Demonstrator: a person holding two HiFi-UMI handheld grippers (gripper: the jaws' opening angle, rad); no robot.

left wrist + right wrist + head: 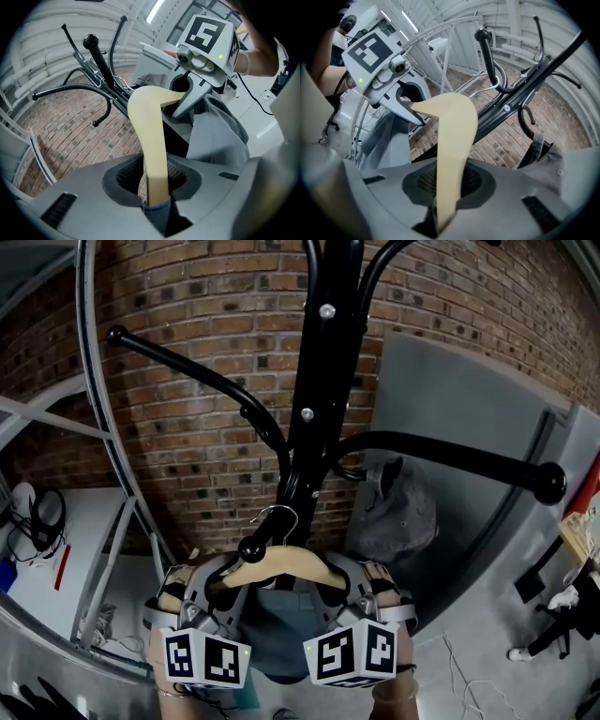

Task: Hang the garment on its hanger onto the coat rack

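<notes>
Release stage, I reckon: hanger [281, 566] w/ garment [281, 638] centre, hook [277, 515] over coat rack's [314, 409] near peg [250, 547]. The right gripper [445, 187] clamps right end; left gripper [157, 185] slack round left. Next: loosen right, back off.

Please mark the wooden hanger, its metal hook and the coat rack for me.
wooden hanger [281, 564]: head view, middle of its wooden bar.
metal hook [279, 510]: head view, top of its curve.
coat rack [314, 381]: head view, the black upright pole.
</notes>
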